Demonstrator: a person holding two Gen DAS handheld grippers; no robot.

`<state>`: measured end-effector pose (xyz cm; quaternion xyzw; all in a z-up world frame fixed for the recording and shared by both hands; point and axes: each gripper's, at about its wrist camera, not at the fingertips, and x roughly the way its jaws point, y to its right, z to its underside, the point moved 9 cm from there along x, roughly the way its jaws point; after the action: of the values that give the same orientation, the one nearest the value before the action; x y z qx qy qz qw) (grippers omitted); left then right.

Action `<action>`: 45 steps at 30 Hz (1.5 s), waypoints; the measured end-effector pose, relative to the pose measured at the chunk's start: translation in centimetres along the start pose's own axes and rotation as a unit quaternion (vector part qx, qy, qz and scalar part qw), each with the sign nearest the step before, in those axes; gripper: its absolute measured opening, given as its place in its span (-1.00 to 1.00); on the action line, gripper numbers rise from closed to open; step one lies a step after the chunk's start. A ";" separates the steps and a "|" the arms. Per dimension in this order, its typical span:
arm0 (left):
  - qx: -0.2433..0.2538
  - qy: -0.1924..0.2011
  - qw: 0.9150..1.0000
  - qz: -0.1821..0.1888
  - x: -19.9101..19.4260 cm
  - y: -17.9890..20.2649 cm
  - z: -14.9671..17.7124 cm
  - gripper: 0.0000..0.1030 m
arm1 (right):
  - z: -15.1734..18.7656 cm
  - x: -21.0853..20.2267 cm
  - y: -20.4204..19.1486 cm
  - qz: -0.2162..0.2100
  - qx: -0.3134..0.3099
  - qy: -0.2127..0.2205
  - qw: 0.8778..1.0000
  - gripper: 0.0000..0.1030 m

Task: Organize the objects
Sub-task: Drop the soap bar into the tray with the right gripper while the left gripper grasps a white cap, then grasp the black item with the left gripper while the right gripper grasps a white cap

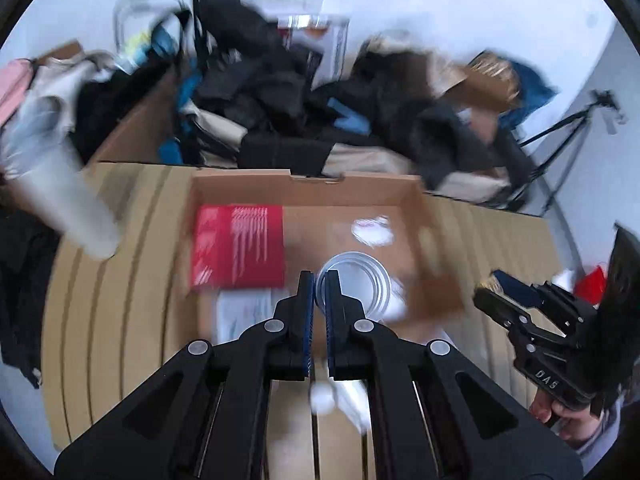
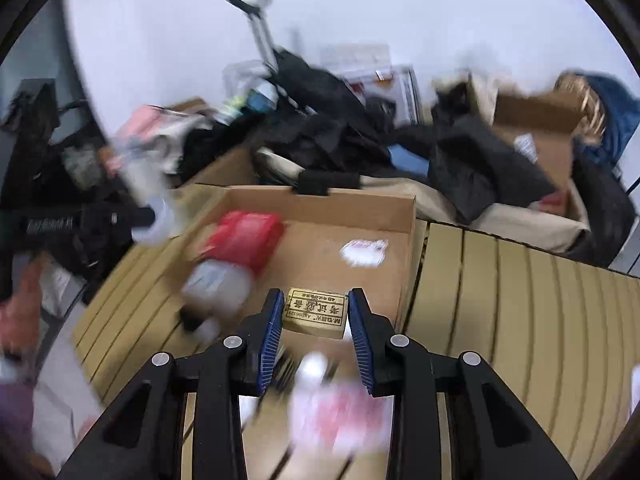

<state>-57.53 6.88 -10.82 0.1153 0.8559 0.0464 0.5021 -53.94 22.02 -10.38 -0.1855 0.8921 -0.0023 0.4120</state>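
An open cardboard box (image 1: 240, 190) (image 2: 320, 200) lies on a slatted tan surface. My left gripper (image 1: 319, 280) is shut on the rim of a clear round plastic container (image 1: 360, 280) and holds it over the box. A red packet (image 1: 240, 246) (image 2: 244, 240) lies in the box at the left, a small white label (image 1: 372, 230) (image 2: 364, 252) on its floor. My right gripper (image 2: 316, 300) is shut on a small gold box with printed text (image 2: 314, 312), held above the box's near edge. The right gripper also shows in the left wrist view (image 1: 490, 284).
A pile of dark clothes and bags (image 1: 280, 92) (image 2: 340, 120) lies behind the box, with more cardboard boxes (image 2: 536, 136) at the right. A pale cylinder (image 1: 52, 200) stands at the left. Blurred white and pink items (image 2: 340, 408) lie near my right gripper. A tripod (image 1: 572, 128) stands far right.
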 end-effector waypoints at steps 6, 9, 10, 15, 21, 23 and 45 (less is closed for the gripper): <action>0.014 -0.051 0.995 -0.084 13.0 -2.5 -4.2 -0.95 | -4.2 14.3 6.3 0.105 0.027 -0.090 0.990 -0.29; 0.019 -0.028 0.994 -0.099 14.7 -3.6 -4.8 -0.25 | -4.1 18.1 6.8 0.125 -0.005 -0.121 0.985 -0.27; 0.018 -0.025 0.995 -0.098 14.8 -3.7 -5.0 0.02 | -4.1 18.3 6.6 0.137 -0.020 -0.123 0.983 -0.03; 0.030 -0.009 0.994 -0.108 14.8 -4.3 -4.1 0.34 | -5.5 17.7 5.6 0.120 -0.035 -0.083 0.989 0.74; -0.019 0.042 0.996 -0.076 6.6 -5.3 -3.9 0.34 | -5.8 13.2 4.0 0.086 -0.015 -0.038 0.995 0.74; -0.023 0.056 0.995 -0.080 2.6 -5.6 -3.1 0.34 | -5.5 9.4 2.0 0.065 -0.027 -0.009 0.997 0.74; -0.054 0.070 0.989 -0.122 -16.2 -3.8 30.4 0.66 | 22.0 -13.7 -7.3 0.029 0.004 0.019 0.999 0.74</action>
<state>-24.05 -1.91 -12.72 -0.0204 0.8926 0.0386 0.4487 -27.21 23.04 -13.67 -0.1582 0.9049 0.0024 0.3952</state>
